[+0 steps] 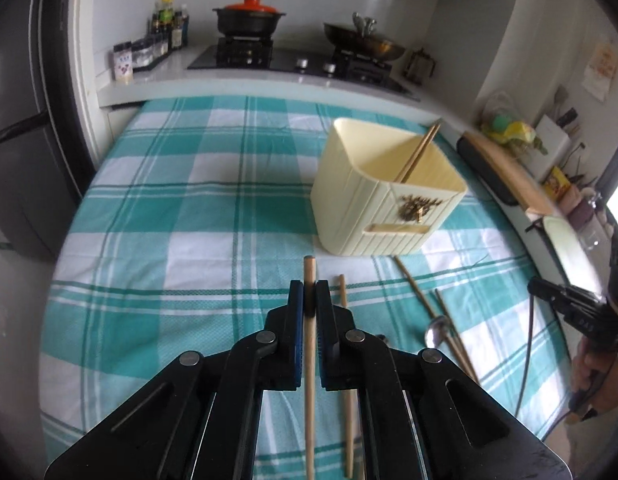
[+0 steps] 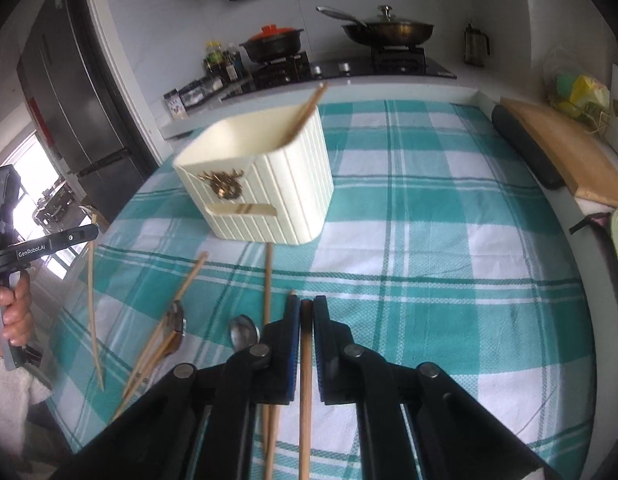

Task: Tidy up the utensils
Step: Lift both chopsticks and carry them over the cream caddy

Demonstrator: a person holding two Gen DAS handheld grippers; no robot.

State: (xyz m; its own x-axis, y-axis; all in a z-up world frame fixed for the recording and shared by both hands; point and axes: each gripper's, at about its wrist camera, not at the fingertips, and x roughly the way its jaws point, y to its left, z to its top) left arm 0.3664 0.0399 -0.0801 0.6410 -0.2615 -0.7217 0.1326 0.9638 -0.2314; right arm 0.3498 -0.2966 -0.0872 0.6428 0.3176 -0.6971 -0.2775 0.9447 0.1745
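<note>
A cream ribbed utensil holder [image 1: 385, 196] [image 2: 261, 188] stands on the checked tablecloth with chopsticks [image 1: 419, 152] leaning inside it. My left gripper [image 1: 309, 292] is shut on a wooden chopstick [image 1: 309, 380], held above the cloth in front of the holder. My right gripper [image 2: 305, 308] is shut on another wooden chopstick [image 2: 305, 392], also short of the holder. Loose chopsticks [image 2: 181, 292] [image 1: 417, 292] and a metal spoon [image 2: 241, 330] [image 1: 437, 330] lie on the cloth between the grippers.
The table [image 1: 189, 216] carries a teal and white cloth. A stove with a red-lidded pot [image 1: 249, 14] and a wok [image 1: 365, 40] sits behind. A wooden cutting board [image 2: 565, 160] lies at the right edge. A fridge [image 1: 21, 120] stands left.
</note>
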